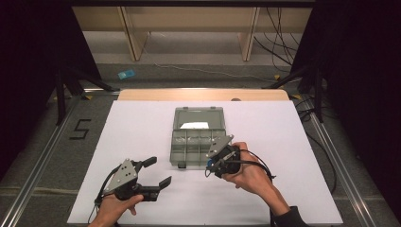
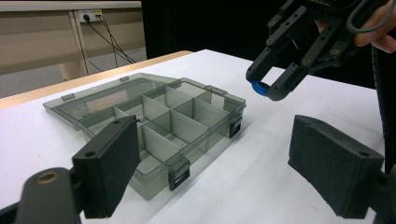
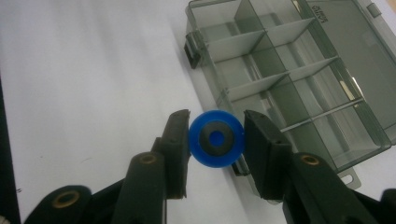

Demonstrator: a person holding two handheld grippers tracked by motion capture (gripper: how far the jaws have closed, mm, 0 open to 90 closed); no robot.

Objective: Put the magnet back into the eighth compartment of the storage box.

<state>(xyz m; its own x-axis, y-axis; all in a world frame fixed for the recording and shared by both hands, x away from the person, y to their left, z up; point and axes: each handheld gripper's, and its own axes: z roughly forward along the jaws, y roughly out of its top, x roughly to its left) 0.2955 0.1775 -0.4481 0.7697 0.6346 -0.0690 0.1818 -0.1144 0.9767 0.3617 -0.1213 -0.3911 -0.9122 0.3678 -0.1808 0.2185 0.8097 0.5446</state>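
A clear grey compartment box (image 1: 196, 137) (image 2: 154, 116) (image 3: 289, 74) lies open on the white table, its lid folded back; its compartments look empty. My right gripper (image 1: 211, 164) (image 3: 215, 140) is shut on a small blue round part (image 3: 216, 138) (image 2: 259, 87) and holds it just above the table near the box's front right corner. To the left of the box, near the table's front, my left gripper (image 1: 157, 171) (image 2: 224, 163) stands open with nothing between its jaws.
The white sheet (image 1: 142, 127) covers the table top, with a wooden strip (image 1: 203, 94) at its far edge. Dark stands and cables flank the table on the floor. A blue item (image 1: 126, 74) lies on the floor beyond.
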